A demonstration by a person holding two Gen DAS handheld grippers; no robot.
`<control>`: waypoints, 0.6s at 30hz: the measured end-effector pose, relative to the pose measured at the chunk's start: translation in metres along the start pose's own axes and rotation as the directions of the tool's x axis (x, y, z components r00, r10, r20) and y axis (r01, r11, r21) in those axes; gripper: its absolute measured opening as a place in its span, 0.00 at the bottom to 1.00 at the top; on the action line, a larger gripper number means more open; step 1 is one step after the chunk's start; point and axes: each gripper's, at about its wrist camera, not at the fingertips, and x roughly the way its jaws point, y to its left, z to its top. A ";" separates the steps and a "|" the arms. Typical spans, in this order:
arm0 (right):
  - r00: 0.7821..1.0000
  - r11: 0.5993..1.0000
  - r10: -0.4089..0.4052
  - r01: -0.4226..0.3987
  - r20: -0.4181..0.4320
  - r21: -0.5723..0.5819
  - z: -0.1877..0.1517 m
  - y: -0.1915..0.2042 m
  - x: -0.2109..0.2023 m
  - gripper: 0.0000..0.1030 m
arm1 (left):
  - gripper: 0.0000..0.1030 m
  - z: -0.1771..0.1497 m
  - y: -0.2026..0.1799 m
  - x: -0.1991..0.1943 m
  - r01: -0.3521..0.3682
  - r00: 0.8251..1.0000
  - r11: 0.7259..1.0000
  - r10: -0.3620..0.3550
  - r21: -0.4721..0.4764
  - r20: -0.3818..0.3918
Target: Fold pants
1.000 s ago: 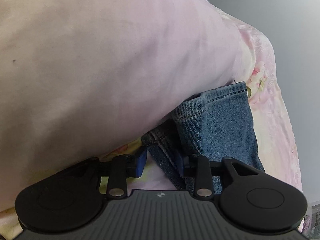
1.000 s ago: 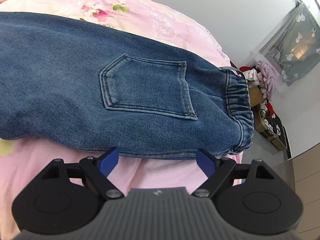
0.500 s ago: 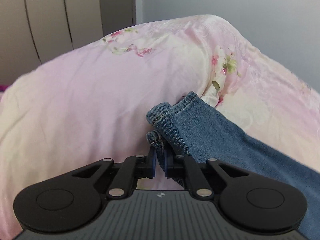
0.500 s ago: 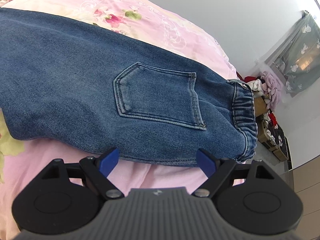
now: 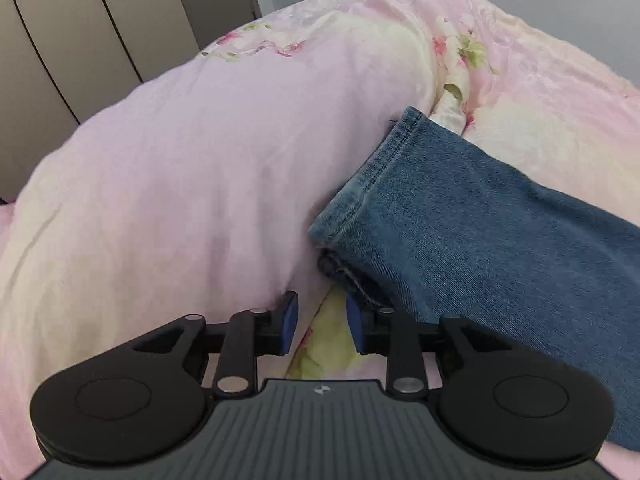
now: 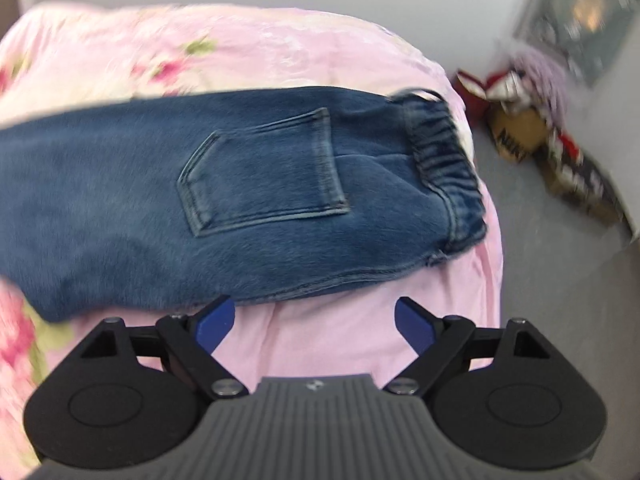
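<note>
Jeans (image 6: 256, 200) on pink bedding (image 5: 180, 184), both grippers' fingers (image 5: 289, 320) parted, empty, box lettering blurred, perhaps "NIKE".

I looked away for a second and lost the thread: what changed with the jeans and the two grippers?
The left gripper had closed on the leg hem and has now let go; its jaws stand apart and the hem lies flat on the bed. The right gripper stayed open and empty, swinging toward the waistband.

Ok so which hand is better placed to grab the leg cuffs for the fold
Left. The left tongs sit open right by the cuffs of the jeans. The right tongs are open near the waistband end.
</note>
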 end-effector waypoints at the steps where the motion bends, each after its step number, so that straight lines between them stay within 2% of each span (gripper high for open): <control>1: 1.000 0.997 0.021 -0.021 0.001 0.070 0.002 -0.010 0.000 0.82 | 0.49 -0.004 0.009 -0.008 0.048 0.999 0.998 -0.049 -0.030 -0.002; 3: 0.999 0.979 0.051 -0.054 0.017 0.199 0.004 -0.028 0.002 0.82 | 0.55 -0.010 0.022 -0.021 0.154 0.988 0.984 -0.154 -0.088 0.004; 5: 0.997 0.948 0.057 -0.069 0.048 0.309 0.005 -0.043 0.003 0.82 | 0.60 -0.016 0.029 -0.029 0.254 0.967 0.955 -0.253 -0.155 0.026; 8: 0.995 0.880 0.060 -0.090 0.078 0.466 0.006 -0.063 0.010 0.82 | 0.71 -0.020 0.030 -0.027 0.384 0.922 0.879 -0.380 -0.283 0.072; 11: 0.992 0.827 0.079 -0.118 0.095 0.550 0.007 -0.075 0.017 0.82 | 0.73 -0.025 0.025 -0.014 0.440 0.893 0.804 -0.441 -0.399 0.096; 13: 0.992 0.816 0.076 -0.117 0.096 0.566 0.009 -0.077 0.021 0.82 | 0.73 -0.029 0.020 -0.003 0.429 0.896 0.787 -0.433 -0.442 0.099; 15: 0.992 0.812 0.079 -0.119 0.095 0.572 0.012 -0.080 0.025 0.82 | 0.73 -0.032 0.014 0.011 0.383 0.915 0.792 -0.396 -0.475 0.078; 18: 0.991 0.807 0.093 -0.130 0.093 0.576 0.014 -0.082 0.034 0.82 | 0.73 -0.037 0.014 0.029 0.345 0.930 0.784 -0.359 -0.516 0.075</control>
